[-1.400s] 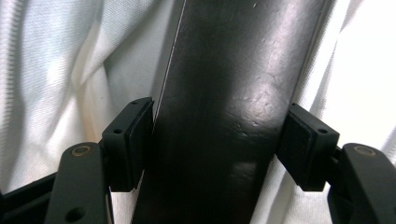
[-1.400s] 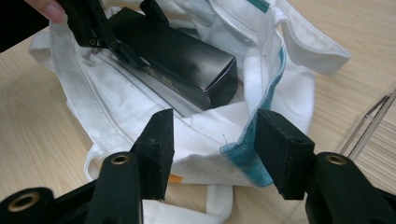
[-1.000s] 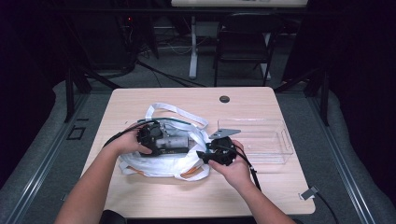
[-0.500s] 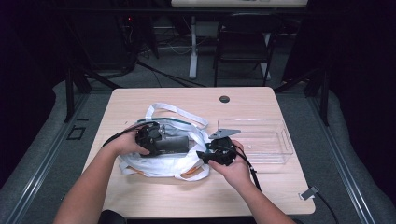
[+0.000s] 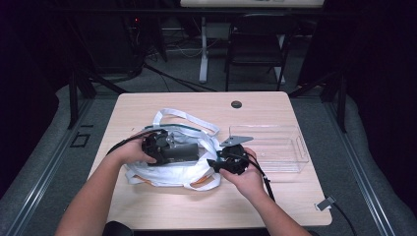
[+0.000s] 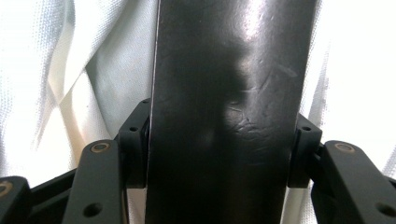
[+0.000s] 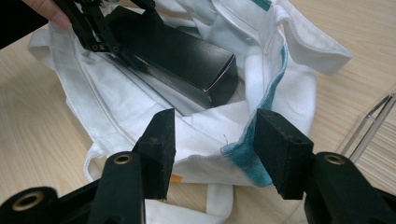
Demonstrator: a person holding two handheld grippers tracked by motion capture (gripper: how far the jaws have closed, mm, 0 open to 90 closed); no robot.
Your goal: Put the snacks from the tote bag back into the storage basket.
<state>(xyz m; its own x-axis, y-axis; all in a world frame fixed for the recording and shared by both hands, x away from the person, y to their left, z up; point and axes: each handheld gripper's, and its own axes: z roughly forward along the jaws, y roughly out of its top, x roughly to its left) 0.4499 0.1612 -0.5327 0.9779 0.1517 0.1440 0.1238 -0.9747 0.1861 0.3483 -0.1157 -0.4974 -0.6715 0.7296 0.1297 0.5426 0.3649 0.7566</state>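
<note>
The left hand-held gripper was clamped on a black box inside the white bag; the right hand-held gripper, jaws apart, straddled the bag's rim.

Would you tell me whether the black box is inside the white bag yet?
Partly in. The black box, clamped by the left gripper, rests in the bag's open mouth, its upper face exposed.

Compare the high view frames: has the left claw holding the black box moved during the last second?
Yes, slightly. The left claw and its black box have crept toward the clear plastic bin, deeper over the white bag.
</note>
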